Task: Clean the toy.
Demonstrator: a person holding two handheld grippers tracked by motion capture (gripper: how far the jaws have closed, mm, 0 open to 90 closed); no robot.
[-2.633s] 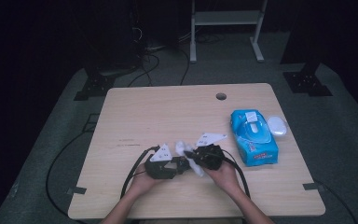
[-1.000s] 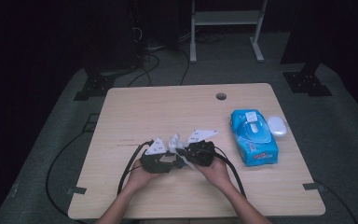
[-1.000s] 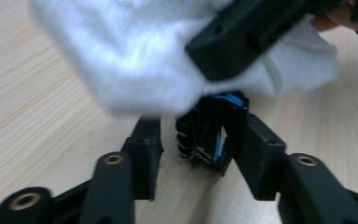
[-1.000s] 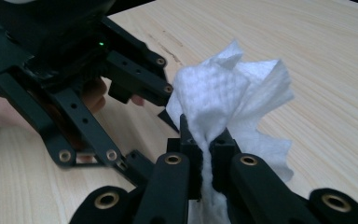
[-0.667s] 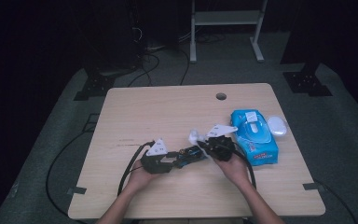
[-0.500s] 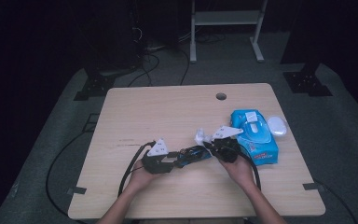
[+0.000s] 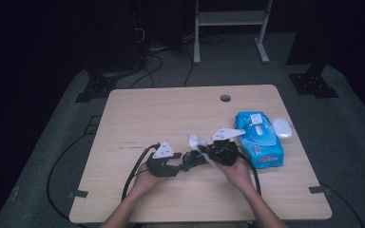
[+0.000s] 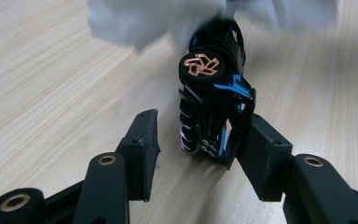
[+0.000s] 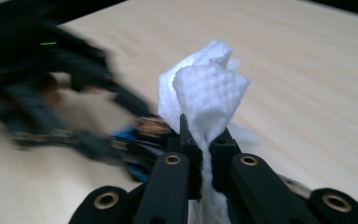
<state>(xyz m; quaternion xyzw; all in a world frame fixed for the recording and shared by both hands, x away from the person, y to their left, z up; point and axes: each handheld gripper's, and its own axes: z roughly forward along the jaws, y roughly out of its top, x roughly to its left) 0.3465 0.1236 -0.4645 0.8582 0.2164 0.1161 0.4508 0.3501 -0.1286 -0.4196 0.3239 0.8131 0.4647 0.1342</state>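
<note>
At the counter's (image 7: 138, 118) six o'clock edge, the left gripper (image 8: 200, 154) is cradling a toy car (image 8: 212, 107) between half-open fingers while the right gripper (image 9: 205, 154), at its three o'clock, is pinching a white wipe (image 9: 205, 93) against it.

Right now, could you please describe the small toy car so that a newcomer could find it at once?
On the wooden table, look near the front edge, where the left gripper points. Between its open jaws lies the toy car, left of the blue wipes pack. Unlike the white wipe beside it, it is black with blue trim and copper-spoked wheels.
</note>
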